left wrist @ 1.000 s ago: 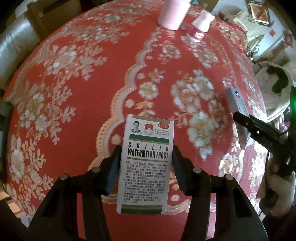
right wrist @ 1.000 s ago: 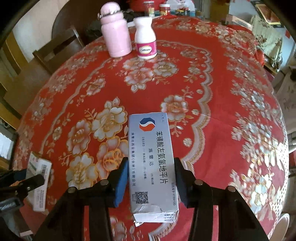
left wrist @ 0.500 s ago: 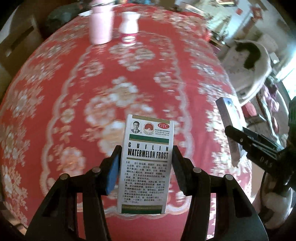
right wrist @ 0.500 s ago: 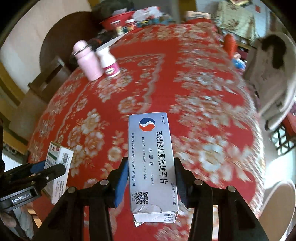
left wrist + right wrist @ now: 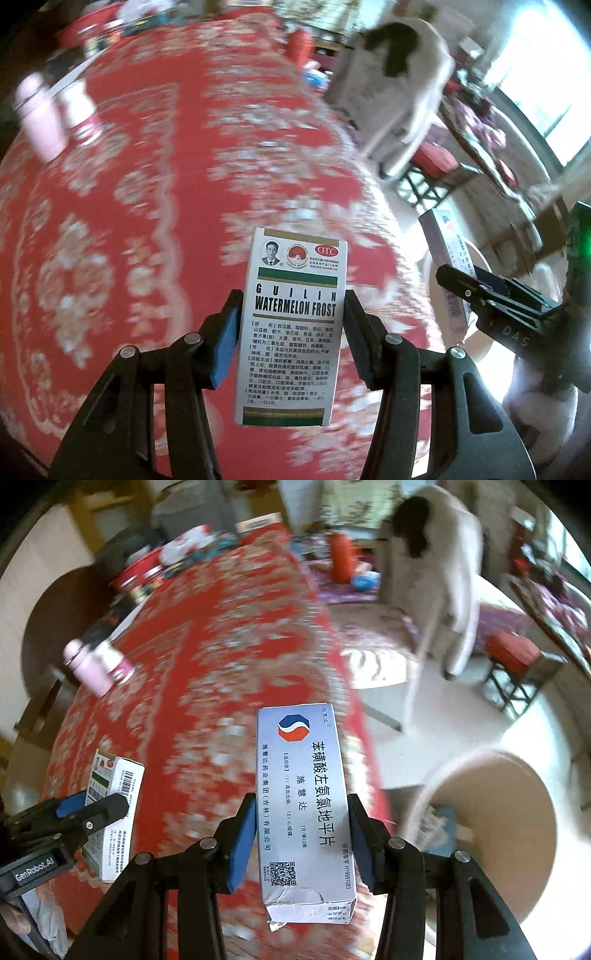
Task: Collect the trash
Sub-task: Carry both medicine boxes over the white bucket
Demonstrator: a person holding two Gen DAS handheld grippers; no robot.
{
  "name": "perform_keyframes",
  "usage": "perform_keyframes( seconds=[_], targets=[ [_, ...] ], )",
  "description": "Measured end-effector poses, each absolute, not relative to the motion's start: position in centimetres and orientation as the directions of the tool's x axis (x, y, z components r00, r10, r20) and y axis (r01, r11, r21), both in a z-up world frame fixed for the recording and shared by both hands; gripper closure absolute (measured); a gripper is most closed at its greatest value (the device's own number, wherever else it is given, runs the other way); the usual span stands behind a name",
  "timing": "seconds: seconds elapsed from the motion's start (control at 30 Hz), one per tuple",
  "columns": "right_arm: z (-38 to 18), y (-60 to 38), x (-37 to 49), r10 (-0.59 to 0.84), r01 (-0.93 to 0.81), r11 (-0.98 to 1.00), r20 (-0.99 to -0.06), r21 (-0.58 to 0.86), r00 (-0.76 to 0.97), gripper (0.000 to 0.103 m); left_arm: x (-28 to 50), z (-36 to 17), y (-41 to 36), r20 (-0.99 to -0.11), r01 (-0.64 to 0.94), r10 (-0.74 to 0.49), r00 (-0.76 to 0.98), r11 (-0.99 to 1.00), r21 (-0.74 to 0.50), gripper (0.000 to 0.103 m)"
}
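At the bottom centre of the left wrist view, the left gripper [image 5: 291, 325] pinches a silver Guilin Watermelon Frost box [image 5: 293, 325] upright between its jaws. In the right wrist view the right gripper [image 5: 302, 834] clamps a pale blue medicine box [image 5: 303, 805] with a torn near end, at bottom centre. Both are held above the red floral tablecloth [image 5: 229, 657]. At lower right sits a round beige bin [image 5: 509, 812]. Farther off, at left, a pink bottle [image 5: 86, 668] stands beside a white bottle [image 5: 114, 661].
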State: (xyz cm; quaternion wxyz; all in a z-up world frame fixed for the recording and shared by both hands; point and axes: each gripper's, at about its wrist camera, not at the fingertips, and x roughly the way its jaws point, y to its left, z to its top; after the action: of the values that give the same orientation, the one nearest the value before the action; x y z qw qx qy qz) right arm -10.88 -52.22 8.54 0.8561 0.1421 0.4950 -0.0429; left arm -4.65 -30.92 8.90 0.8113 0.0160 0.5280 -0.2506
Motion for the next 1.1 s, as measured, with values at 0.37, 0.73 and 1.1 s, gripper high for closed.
perform_keyframes(
  seconds=[0.37, 0.73, 1.1],
  targets=[
    [7.1, -61.5, -17.3, -0.036, 0.418, 0.889, -0.882, 0.187, 0.47, 0.057, -7.5, 8.6, -42.8, -0.86, 0.596, -0.459, 0.224, 0.762, -0.252, 0.052],
    [5.4, -66.6, -20.0, -0.064, 0.506, 0.843, -0.899, 0.184, 0.433, 0.057, -9.2, 7.6, -50.1, -0.858, 0.664, -0.495, 0.138, 0.689, -0.291, 0.052],
    [3.9, -68.3, -20.3, -0.058, 0.53, 0.827, -0.911, 0.186, 0.409, 0.057, -8.8, 6.4, -52.5, -0.867, 0.662, -0.487, 0.106, 0.685, -0.304, 0.052]
  ],
)
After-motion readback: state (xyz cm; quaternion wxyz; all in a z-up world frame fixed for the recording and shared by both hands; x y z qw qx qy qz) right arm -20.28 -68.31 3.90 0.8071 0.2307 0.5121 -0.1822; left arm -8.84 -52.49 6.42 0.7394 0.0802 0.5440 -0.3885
